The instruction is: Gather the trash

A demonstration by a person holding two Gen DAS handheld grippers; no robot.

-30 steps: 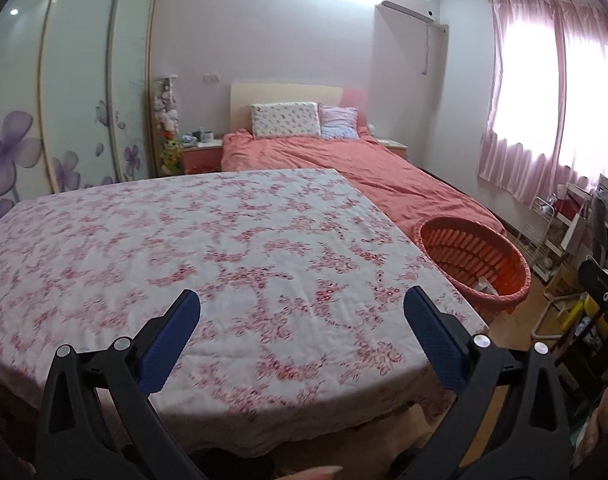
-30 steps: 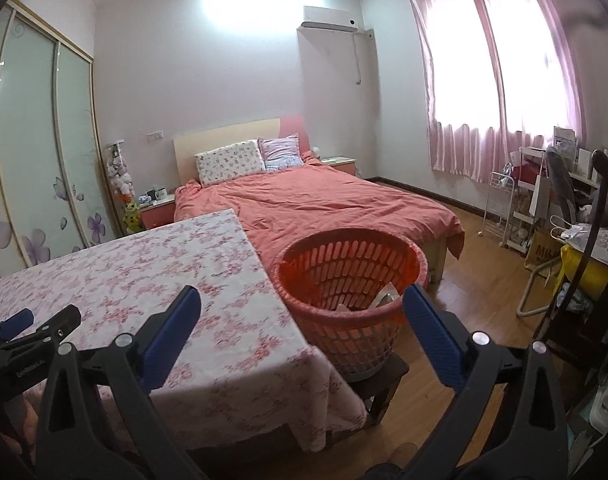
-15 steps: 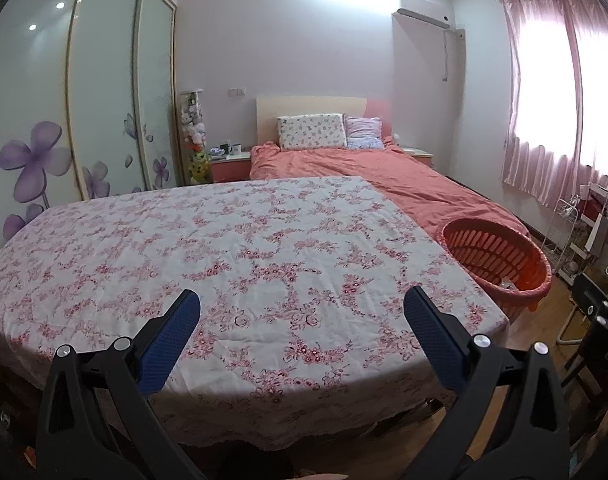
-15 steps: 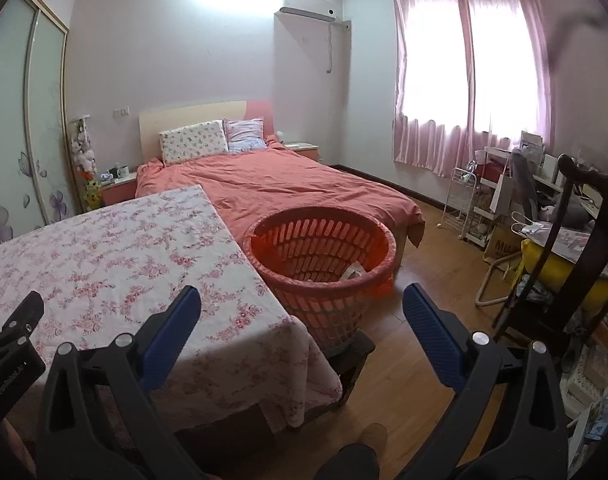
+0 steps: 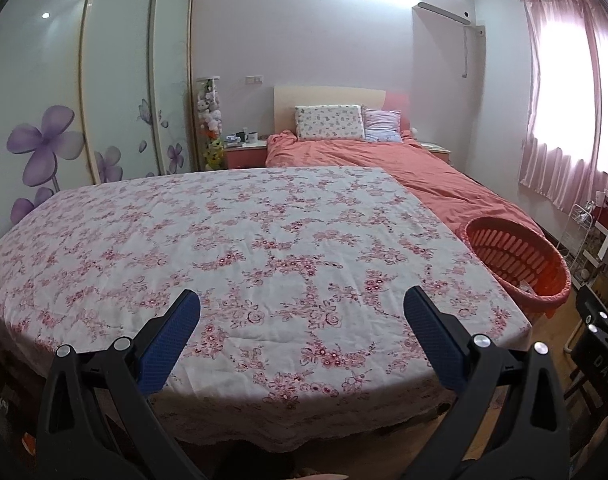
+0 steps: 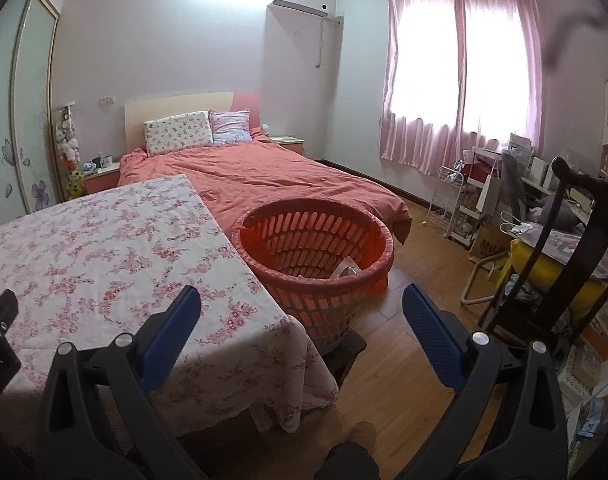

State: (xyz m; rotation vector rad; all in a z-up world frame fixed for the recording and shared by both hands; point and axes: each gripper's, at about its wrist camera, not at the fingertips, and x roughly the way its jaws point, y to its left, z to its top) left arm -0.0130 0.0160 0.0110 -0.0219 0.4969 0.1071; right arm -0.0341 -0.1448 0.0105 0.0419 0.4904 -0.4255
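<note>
An orange slatted basket [image 6: 316, 248] lined with an orange bag stands on a low dark stool beside the table's right edge; the basket [image 5: 516, 256] also shows at the right of the left wrist view. A pale piece of trash [image 6: 346, 268] lies inside it. My left gripper [image 5: 302, 320] is open over the near edge of the floral tablecloth [image 5: 240, 248], with nothing between its blue pads. My right gripper [image 6: 302, 320] is open too, held in front of the basket and above the table's corner. No loose trash shows on the cloth.
A bed with a coral cover [image 6: 264, 176] lies behind the table. A wardrobe with purple flowers [image 5: 44, 144] lines the left wall. A dark wooden chair [image 6: 576, 248], a white rack [image 6: 452, 200] and cluttered shelves stand at the right. Wooden floor [image 6: 416, 248] lies between basket and chair.
Both grippers have drawn back and risen, so the table and basket look farther off. The left view has swung left, the right view right. Both stay open.
</note>
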